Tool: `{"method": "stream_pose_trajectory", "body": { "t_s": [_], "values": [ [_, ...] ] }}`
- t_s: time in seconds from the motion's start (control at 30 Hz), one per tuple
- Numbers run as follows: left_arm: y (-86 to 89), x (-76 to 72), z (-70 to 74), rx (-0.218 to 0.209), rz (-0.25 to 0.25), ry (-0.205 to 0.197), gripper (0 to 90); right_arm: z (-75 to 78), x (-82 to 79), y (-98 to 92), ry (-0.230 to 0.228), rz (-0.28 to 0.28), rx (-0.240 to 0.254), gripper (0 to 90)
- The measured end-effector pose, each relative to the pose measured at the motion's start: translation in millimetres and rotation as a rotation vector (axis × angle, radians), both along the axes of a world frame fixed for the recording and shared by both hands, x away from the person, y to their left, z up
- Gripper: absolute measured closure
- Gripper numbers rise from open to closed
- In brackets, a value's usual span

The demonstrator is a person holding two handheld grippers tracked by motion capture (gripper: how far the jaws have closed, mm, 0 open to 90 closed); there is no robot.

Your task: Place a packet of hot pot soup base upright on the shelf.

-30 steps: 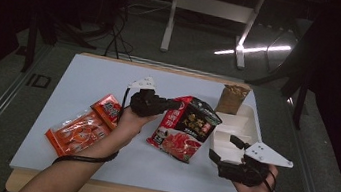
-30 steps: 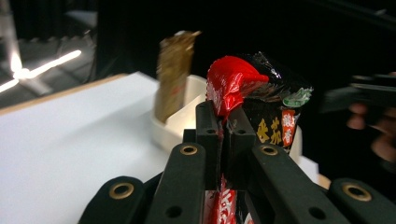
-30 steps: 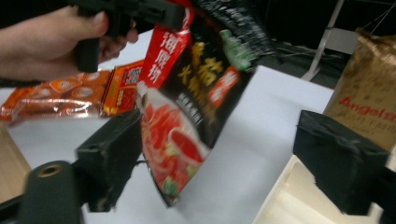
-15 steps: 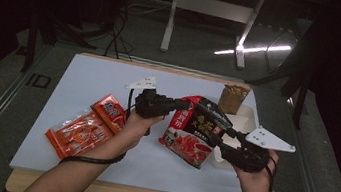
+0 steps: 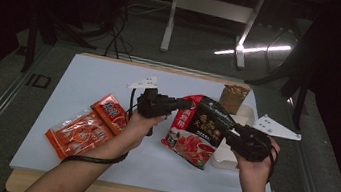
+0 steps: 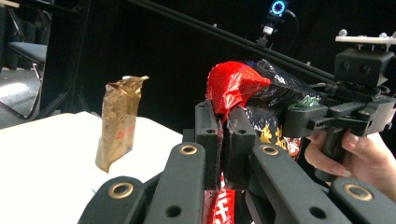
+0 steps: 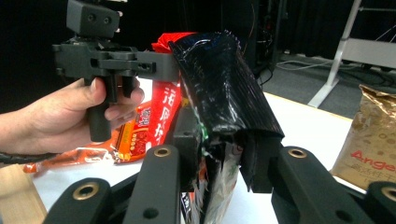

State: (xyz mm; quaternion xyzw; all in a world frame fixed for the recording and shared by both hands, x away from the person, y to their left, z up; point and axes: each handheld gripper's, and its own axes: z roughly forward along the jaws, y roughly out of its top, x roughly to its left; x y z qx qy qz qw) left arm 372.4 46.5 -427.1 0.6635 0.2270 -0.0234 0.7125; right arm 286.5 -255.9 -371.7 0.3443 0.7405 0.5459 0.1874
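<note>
On the table [image 5: 86,71], two orange packets [image 5: 87,126], one gold pouch [image 5: 233,98], one red-black bag [image 5: 197,129] gripped by both grippers' fingers, left gripper [image 5: 185,104], right gripper [image 5: 230,131].

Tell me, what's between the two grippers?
The red-and-black snack bag hangs between the left gripper and the right gripper in the high view; each gripper pinches an edge of it.

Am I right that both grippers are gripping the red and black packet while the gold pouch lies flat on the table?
Not quite. The gold pouch stands upright on the table, as the left gripper view shows. The rest holds: the left gripper and the right gripper both grip the red and black packet.
</note>
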Motion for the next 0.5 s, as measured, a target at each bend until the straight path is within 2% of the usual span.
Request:
{"method": "stream_pose_trajectory", "body": {
  "t_s": [0.03,0.1,0.27,0.43,0.5],
  "values": [
    [0.5,0.4,-0.5,-0.001,0.0,0.003,86.8,-0.1,1.3,-0.1,0.004,0.003,0.005,73.3],
    [0.9,0.4,-0.7,0.018,0.004,0.006,86.7,0.0,1.3,1.7,0.0,0.0,-0.019,75.1],
    [3.1,-0.7,0.1,0.023,-0.002,-0.01,84.7,2.2,0.3,2.7,-0.008,0.008,-0.021,76.9],
    [4.2,-1.1,3.8,0.022,-0.014,-0.005,79.8,8.6,0.4,1.7,-0.025,0.013,-0.027,77.3],
    [5.0,-1.4,5.4,0.025,-0.002,0.013,68.7,13.8,0.1,1.0,-0.04,0.014,-0.024,77.3]
  ]
}}
